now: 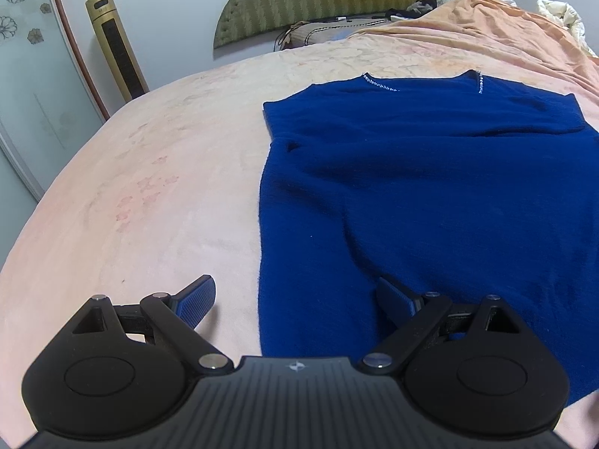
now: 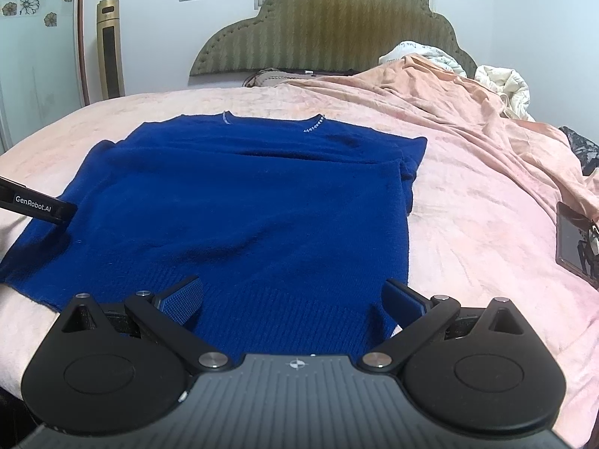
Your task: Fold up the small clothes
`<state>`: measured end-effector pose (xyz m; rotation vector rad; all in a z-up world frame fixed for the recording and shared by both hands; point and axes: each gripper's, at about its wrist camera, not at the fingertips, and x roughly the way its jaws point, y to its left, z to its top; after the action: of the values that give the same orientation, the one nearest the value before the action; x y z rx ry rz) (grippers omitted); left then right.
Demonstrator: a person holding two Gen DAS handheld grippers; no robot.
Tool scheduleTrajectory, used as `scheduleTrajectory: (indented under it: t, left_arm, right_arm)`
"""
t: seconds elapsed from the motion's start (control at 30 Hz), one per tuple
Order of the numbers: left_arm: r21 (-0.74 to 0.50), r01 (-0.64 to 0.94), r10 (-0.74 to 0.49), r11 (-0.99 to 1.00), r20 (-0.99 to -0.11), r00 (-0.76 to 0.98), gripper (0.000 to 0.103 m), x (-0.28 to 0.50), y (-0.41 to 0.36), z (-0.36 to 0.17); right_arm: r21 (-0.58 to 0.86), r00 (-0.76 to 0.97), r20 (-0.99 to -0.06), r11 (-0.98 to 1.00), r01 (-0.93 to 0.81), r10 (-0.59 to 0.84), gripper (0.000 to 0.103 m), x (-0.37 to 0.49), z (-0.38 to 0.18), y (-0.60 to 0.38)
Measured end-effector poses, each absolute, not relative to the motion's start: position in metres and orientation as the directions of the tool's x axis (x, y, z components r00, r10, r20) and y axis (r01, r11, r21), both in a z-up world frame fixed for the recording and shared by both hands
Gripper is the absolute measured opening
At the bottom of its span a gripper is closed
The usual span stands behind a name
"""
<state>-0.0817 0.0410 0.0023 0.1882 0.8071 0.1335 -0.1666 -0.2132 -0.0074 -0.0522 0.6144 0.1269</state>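
A dark blue knit sweater [image 1: 430,194] lies flat on the pink bed, neckline with small beads at the far end, both sleeves folded in over the body. It also shows in the right wrist view [image 2: 243,205]. My left gripper [image 1: 295,299] is open and empty, straddling the sweater's left edge near the hem. My right gripper [image 2: 294,299] is open and empty over the hem near the sweater's right corner. The left gripper's black body [image 2: 33,204] shows at the sweater's left side in the right wrist view.
The pink bedsheet [image 1: 149,194] covers the bed. An orange-pink blanket [image 2: 449,112] and white bedding [image 2: 505,86] are heaped at the far right. A dark phone [image 2: 572,239] lies at the right edge. A gold tower fan [image 1: 116,45] stands by the wall.
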Motion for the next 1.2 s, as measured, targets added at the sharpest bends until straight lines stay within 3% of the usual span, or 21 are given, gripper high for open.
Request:
scheduleTrajectory:
  t: [0.57, 1.2]
  left_arm:
    - [0.234, -0.052, 0.203, 0.971, -0.691, 0.694, 0.094, -0.096, 0.036, 0.01]
    - [0.221, -0.038, 0.185, 0.974, -0.694, 0.696, 0.094, -0.111, 0.04, 0.012]
  right_arm:
    - [0.075, 0.822, -0.559, 0.994, -0.085, 0.112, 0.102, -0.18, -0.001, -0.227]
    - [0.067, 0.808, -0.572, 0.99, -0.127, 0.142, 0.102, -0.187, 0.002, -0.221]
